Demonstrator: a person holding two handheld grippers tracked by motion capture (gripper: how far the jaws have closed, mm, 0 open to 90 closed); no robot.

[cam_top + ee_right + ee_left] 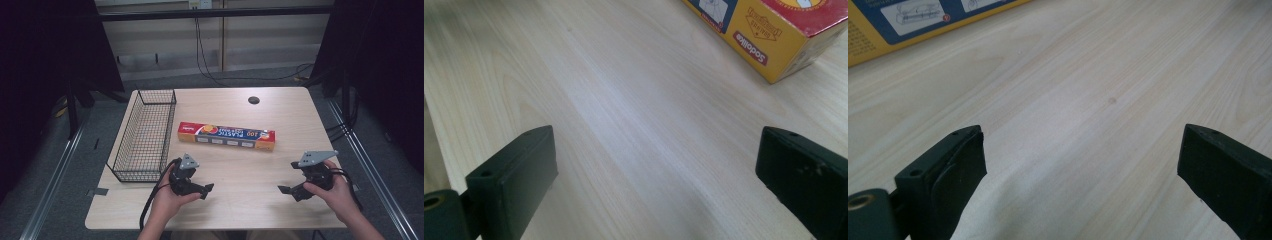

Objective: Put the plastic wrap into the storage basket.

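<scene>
While the plastic wrap box [226, 136] lies flat at the centre of the wooden worktop [250, 200], a black wire basket [145, 135] stands at its nine o'clock. The left tongs [202, 191] and right tongs [290, 191], at seven and five o'clock, are both released, grasping nothing.

Both tongs [206, 190] [286, 190] gape empty, facing inward.

Pale matt wood table [235, 165], black wire basket [145, 135], seemingly glossy cardboard box [226, 136].
</scene>
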